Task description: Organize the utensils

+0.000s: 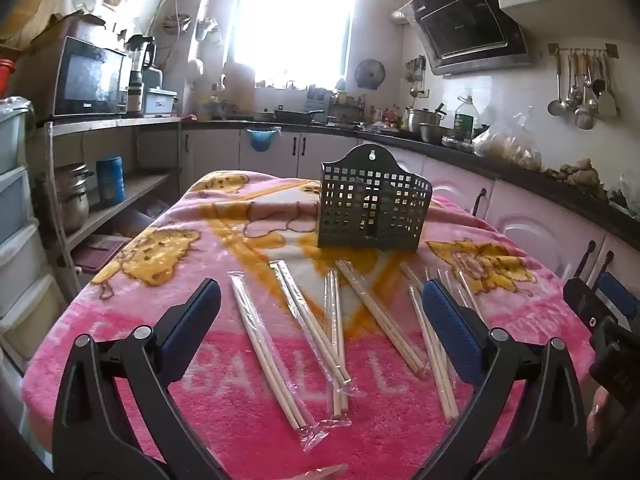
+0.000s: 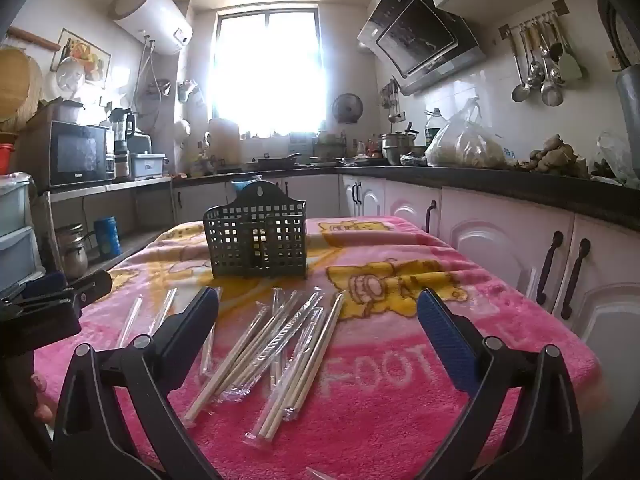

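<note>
Several pairs of wooden chopsticks in clear wrappers (image 1: 320, 332) (image 2: 272, 344) lie scattered on a pink blanket (image 1: 248, 412) (image 2: 384, 400) that covers the table. Behind them a dark perforated utensil holder (image 1: 374, 202) (image 2: 256, 236) stands upright with nothing visible inside. My left gripper (image 1: 320, 300) hovers open over the chopsticks, nothing between its fingers. My right gripper (image 2: 318, 308) is open too, above the chopsticks' far ends and in front of the holder. The right gripper (image 1: 600, 300) shows at the right edge of the left wrist view, and the left gripper (image 2: 60, 292) at the left edge of the right wrist view.
Kitchen counters with white cabinets (image 2: 500, 240) run close along the table's right side and the back. A metal shelf with pots (image 1: 76, 200) and a microwave (image 1: 90, 78) stands to the left. Plastic drawers (image 1: 16, 216) sit at the near left.
</note>
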`<action>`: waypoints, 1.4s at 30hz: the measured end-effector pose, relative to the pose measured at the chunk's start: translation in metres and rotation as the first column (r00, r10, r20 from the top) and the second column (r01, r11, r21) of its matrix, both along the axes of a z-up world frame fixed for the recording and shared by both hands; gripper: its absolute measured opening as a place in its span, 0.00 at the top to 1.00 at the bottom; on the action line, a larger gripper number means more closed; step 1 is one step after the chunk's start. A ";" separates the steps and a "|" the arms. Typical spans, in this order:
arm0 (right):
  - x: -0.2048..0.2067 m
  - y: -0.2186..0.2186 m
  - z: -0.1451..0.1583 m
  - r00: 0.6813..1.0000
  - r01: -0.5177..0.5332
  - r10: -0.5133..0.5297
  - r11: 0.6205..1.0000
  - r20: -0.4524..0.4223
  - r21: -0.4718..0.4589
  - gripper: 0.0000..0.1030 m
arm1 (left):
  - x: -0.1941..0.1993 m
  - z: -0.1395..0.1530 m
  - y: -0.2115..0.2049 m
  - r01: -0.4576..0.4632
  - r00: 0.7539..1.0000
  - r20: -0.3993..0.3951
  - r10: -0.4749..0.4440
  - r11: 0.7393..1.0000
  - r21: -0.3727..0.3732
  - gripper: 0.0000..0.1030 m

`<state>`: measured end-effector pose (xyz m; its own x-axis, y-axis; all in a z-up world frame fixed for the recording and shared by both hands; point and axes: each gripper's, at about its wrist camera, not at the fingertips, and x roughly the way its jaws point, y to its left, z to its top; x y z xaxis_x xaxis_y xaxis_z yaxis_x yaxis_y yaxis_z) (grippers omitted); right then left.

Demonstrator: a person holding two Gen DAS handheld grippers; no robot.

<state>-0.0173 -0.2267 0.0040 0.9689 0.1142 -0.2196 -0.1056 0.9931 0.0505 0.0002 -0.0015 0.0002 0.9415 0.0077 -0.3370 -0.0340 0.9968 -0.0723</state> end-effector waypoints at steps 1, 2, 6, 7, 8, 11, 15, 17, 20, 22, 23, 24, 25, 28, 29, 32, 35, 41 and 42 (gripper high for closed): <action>0.000 0.000 0.000 1.000 0.000 0.000 1.000 -0.004 0.002 0.06 | 0.000 0.000 0.001 0.002 1.000 -0.004 -0.002 1.000 -0.011 0.10; 0.001 0.000 0.000 1.000 0.000 0.000 1.000 -0.005 0.002 0.06 | 0.000 0.000 0.001 0.000 1.000 -0.002 0.000 1.000 -0.011 0.10; 0.000 0.000 0.000 1.000 -0.003 0.003 1.000 -0.001 0.010 0.06 | 0.000 0.000 0.002 0.001 1.000 -0.002 -0.001 1.000 -0.020 0.10; 0.001 -0.001 0.000 1.000 -0.006 0.006 1.000 -0.003 0.014 0.06 | 0.001 0.000 0.002 0.000 1.000 -0.003 0.000 1.000 -0.020 0.10; 0.001 -0.001 0.000 1.000 -0.009 0.009 1.000 -0.006 0.019 0.06 | 0.001 0.000 0.002 0.001 1.000 -0.003 -0.001 1.000 -0.020 0.10; 0.002 0.003 -0.002 1.000 -0.005 0.005 1.000 -0.005 0.010 0.06 | 0.001 0.000 0.001 -0.002 1.000 0.001 0.002 1.000 -0.016 0.10; 0.001 0.003 -0.001 1.000 -0.011 0.011 1.000 -0.006 0.011 0.06 | 0.001 0.002 -0.005 0.000 1.000 0.005 0.000 1.000 -0.020 0.10; 0.000 -0.001 0.001 1.000 -0.011 0.011 1.000 -0.006 0.014 0.06 | 0.001 0.001 -0.006 0.002 1.000 0.005 -0.001 1.000 -0.020 0.10; -0.001 0.000 0.001 1.000 -0.011 0.011 1.000 -0.004 0.012 0.06 | 0.001 0.003 -0.004 0.003 1.000 0.007 -0.003 1.000 -0.024 0.10; 0.001 0.001 0.001 1.000 -0.011 0.011 1.000 -0.004 0.014 0.06 | 0.001 0.003 -0.005 0.003 1.000 0.008 -0.003 1.000 -0.023 0.10; 0.002 0.002 0.001 1.000 -0.012 0.012 1.000 -0.003 0.013 0.06 | 0.001 0.003 -0.006 0.002 1.000 0.008 -0.002 1.000 -0.021 0.10; 0.002 0.003 0.001 1.000 -0.011 0.011 1.000 -0.003 0.013 0.06 | 0.002 0.002 -0.004 0.002 1.000 0.008 -0.002 1.000 -0.023 0.10; 0.002 0.002 0.002 1.000 -0.012 0.012 1.000 -0.004 0.012 0.06 | 0.002 0.002 -0.004 0.002 1.000 0.008 -0.002 1.000 -0.023 0.10; 0.001 0.002 0.001 1.000 -0.012 0.012 1.000 -0.001 0.013 0.06 | 0.002 0.002 -0.004 0.001 1.000 0.009 -0.001 1.000 -0.022 0.10; 0.002 0.002 0.001 1.000 -0.011 0.011 1.000 -0.002 0.012 0.06 | 0.002 0.002 -0.004 -0.001 1.000 0.009 0.001 1.000 -0.023 0.10; 0.002 0.001 0.001 1.000 -0.012 0.012 1.000 -0.001 0.016 0.06 | 0.001 0.003 -0.005 0.000 1.000 0.012 0.000 1.000 -0.022 0.10; 0.002 0.001 0.002 1.000 -0.012 0.012 1.000 -0.003 0.016 0.06 | 0.001 0.003 -0.004 0.001 1.000 0.011 0.000 1.000 -0.023 0.10; -0.001 0.005 0.000 1.000 -0.017 0.017 1.000 0.003 0.017 0.06 | 0.001 0.003 -0.003 0.001 1.000 0.012 -0.001 1.000 -0.024 0.10; -0.001 0.006 0.000 1.000 -0.018 0.018 1.000 0.001 0.017 0.06 | 0.001 0.003 -0.003 0.002 1.000 0.011 -0.001 1.000 -0.024 0.10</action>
<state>-0.0181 -0.2210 0.0035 0.9669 0.1356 -0.2164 -0.1239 0.9900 0.0669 0.0010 -0.0043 0.0031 0.9452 -0.0019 -0.3263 -0.0314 0.9948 -0.0968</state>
